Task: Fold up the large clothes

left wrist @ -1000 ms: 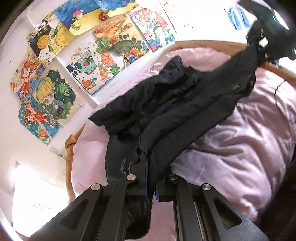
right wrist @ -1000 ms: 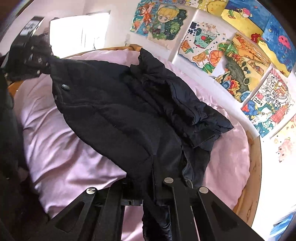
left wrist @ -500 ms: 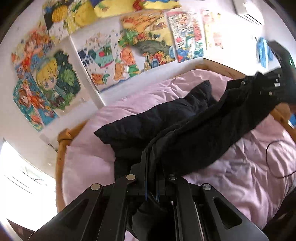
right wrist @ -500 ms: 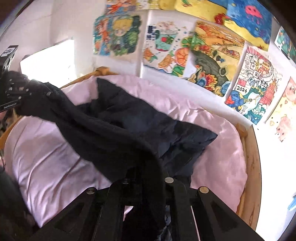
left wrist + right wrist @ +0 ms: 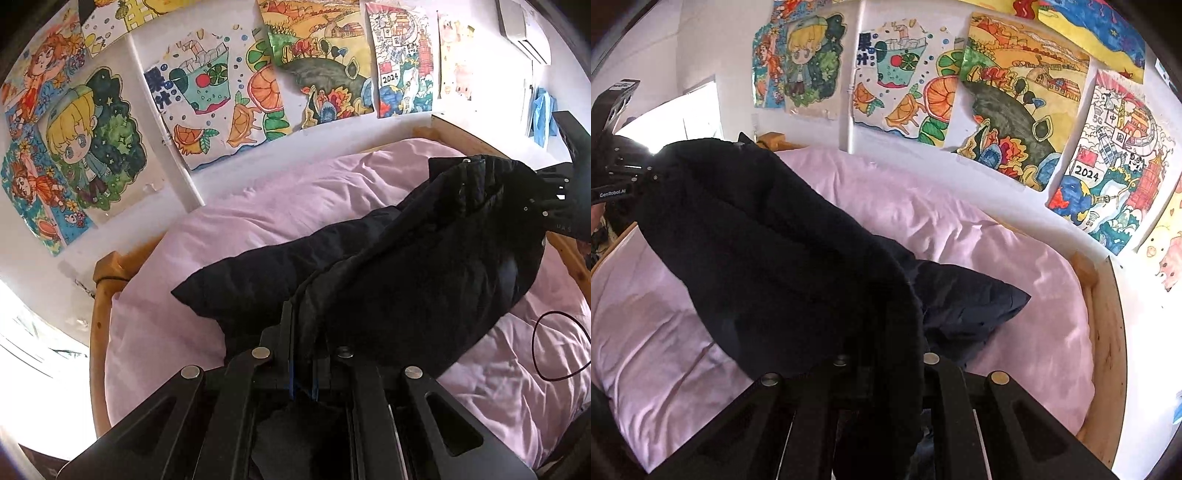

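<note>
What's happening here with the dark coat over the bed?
A person holding a gripper in each hand is folding a dark padded jacket over a bed with pink bedding. The left gripper and the right gripper are each shut on an edge of the jacket, holding it raised between them. Part of the garment lies on the bedding beneath the lifted part. Colourful drawings cover the wall behind the bed.

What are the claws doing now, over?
Left claw and right claw: both shut on the black jacket. Jacket held up between them, one end resting on the pink bed. Nothing in the way.
</note>
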{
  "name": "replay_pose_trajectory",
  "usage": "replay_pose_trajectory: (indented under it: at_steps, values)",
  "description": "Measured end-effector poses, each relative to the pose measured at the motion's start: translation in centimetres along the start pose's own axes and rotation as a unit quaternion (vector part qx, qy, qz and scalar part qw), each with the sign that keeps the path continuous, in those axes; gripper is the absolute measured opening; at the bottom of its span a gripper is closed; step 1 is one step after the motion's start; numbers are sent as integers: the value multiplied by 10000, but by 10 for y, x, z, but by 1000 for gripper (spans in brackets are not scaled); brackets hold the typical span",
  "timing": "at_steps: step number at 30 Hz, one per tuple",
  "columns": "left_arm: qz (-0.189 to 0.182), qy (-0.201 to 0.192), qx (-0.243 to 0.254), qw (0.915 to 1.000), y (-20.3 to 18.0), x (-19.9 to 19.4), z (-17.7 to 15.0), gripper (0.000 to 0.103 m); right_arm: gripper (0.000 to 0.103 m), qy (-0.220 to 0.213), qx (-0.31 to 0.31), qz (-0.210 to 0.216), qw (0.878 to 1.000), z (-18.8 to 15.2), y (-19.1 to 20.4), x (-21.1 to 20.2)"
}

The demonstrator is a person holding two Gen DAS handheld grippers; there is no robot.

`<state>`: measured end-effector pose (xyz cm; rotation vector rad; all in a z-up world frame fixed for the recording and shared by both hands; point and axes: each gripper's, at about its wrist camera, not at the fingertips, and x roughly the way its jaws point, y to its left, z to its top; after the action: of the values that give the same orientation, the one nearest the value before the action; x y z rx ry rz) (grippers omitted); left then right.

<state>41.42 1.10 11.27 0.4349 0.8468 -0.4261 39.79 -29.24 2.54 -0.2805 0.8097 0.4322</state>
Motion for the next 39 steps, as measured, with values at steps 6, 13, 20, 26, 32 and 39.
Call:
replay_pose_trajectory:
  at_steps: [6,13,20,26,32,39]
  values:
    - [22,40,-47,10000,8,27,3,6,10,-77,226,-25,9997,2,-11,30]
    - [-117,108,-284,9995,20,49,5,7,15,-148,324,-164,9992,2,-12,47]
    - [-706,160,-918,9931,47,75,6,13,32,-138,680,-98,9975,1,-29,64]
    - [-1139,41,-1107,9873,59,75,5,18,47,-259,901,77,9956,-3,-42,67]
    - [-2644,-597,-1742,9467,88,44,3,64,77,-326,1555,228,9870,-10,-63,70]
    - [-1659,-1006,-1823,9639,113,23,-10,77,90,-622,1826,142,9811,-15,-71,74]
